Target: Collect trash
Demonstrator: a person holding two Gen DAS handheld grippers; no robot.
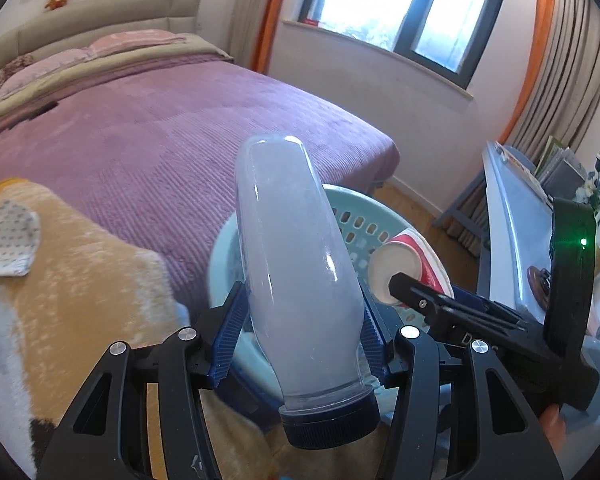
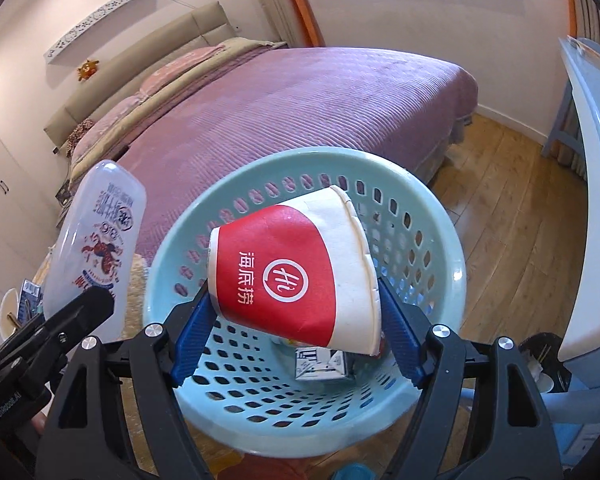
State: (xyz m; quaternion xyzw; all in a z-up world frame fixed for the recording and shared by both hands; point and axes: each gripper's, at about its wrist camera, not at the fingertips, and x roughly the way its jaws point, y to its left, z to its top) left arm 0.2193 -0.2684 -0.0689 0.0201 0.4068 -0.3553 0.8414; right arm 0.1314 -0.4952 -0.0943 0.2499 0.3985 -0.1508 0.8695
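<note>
My left gripper (image 1: 300, 344) is shut on an empty clear plastic bottle (image 1: 296, 264) with a dark cap, base pointing up, just left of the light blue basket (image 1: 356, 216). The bottle also shows in the right wrist view (image 2: 96, 248). My right gripper (image 2: 296, 320) is shut on a red and white paper cup (image 2: 292, 268), held on its side over the basket (image 2: 432, 216). The cup shows in the left wrist view (image 1: 404, 268). A small printed carton (image 2: 320, 364) lies at the basket's bottom.
A bed with a purple cover (image 1: 160, 128) stands behind the basket. An orange-and-white fuzzy blanket (image 1: 80, 280) with a sock (image 1: 12, 240) lies at left. A pale blue desk (image 2: 596, 184) is at right, wooden floor (image 2: 512, 184) between.
</note>
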